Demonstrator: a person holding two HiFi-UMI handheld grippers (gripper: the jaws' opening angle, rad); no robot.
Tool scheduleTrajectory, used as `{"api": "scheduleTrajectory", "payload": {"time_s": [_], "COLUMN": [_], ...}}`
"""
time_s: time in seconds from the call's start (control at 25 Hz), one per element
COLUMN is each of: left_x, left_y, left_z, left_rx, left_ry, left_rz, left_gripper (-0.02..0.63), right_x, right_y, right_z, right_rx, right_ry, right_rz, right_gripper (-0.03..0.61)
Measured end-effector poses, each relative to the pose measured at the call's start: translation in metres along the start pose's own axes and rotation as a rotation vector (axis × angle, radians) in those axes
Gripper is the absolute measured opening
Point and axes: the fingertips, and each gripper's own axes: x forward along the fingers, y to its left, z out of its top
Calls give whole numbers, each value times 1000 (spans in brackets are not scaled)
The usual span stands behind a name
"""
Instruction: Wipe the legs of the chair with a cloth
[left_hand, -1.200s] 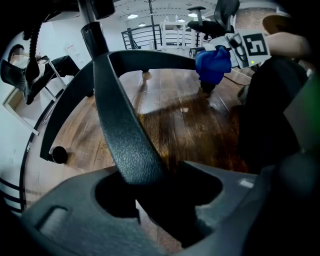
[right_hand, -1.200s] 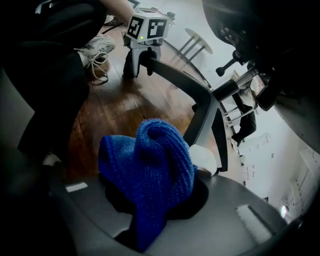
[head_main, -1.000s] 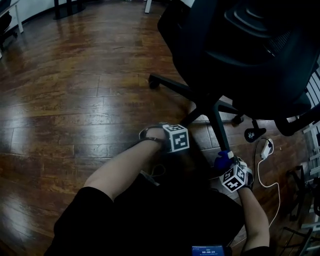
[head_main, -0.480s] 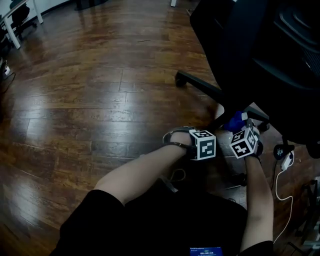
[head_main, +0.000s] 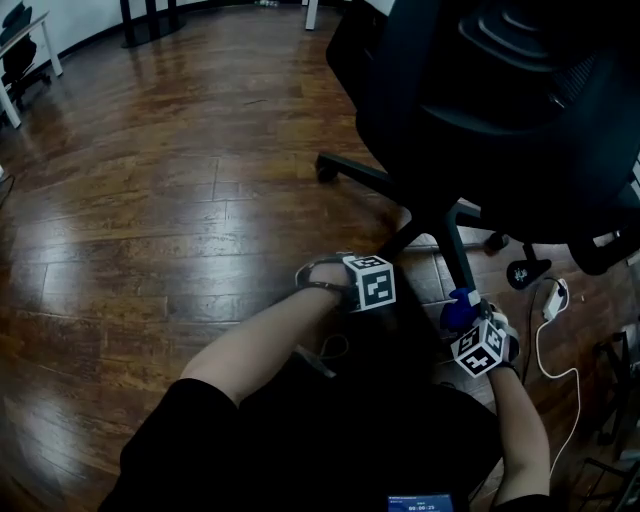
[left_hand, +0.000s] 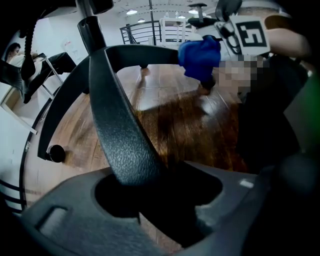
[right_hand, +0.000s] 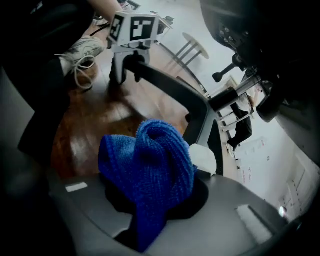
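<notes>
We see the floor (head_main: 150, 200) as dark wood planks under a glossy varnish that throws back the light. The chair leg (left_hand: 120, 135) looks to us like black moulded plastic, matt, with a rough pebbled grain. The cloth (right_hand: 150, 165) is a blue knit, coarse, nubbly and dull. The chair's shell (head_main: 500, 90) looks like smoother black plastic with a faint sheen.

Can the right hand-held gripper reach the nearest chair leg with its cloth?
Probably yes: the cloth in the right hand-held gripper sits right beside that chair leg, and nothing stands between them.
</notes>
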Motion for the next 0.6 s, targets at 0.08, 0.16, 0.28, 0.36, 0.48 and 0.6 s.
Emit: {"api": "scheduleTrajectory", "payload": {"time_s": [0.08,0.16,0.28,0.36,0.48,0.6], "left_x": [0,0,1,1,0,-1], "left_y": [1,1,1,0,0,0], "left_z": [-1,-1,0,1,2,1], "left_rx": [-6,-6,0,-2,-8,-14], "left_ry": [2,6,12,11,5,8], "left_rz": [4,7,9,6,-4,-14], "left_gripper": [250,250,250,250,250,250], "right_x": [-10,-17,-19,-15,-4,16], "right_y": [19,31,33,28,5,-36], "right_z": [-25,-42,-49,-43,-16,32], "right_rx": [3,8,15,7,14,37], "right_ry": [24,39,42,38,1,-49], "right_rz": [44,69,74,68,31,-37], "right_gripper": [74,74,74,74,74,74]}}
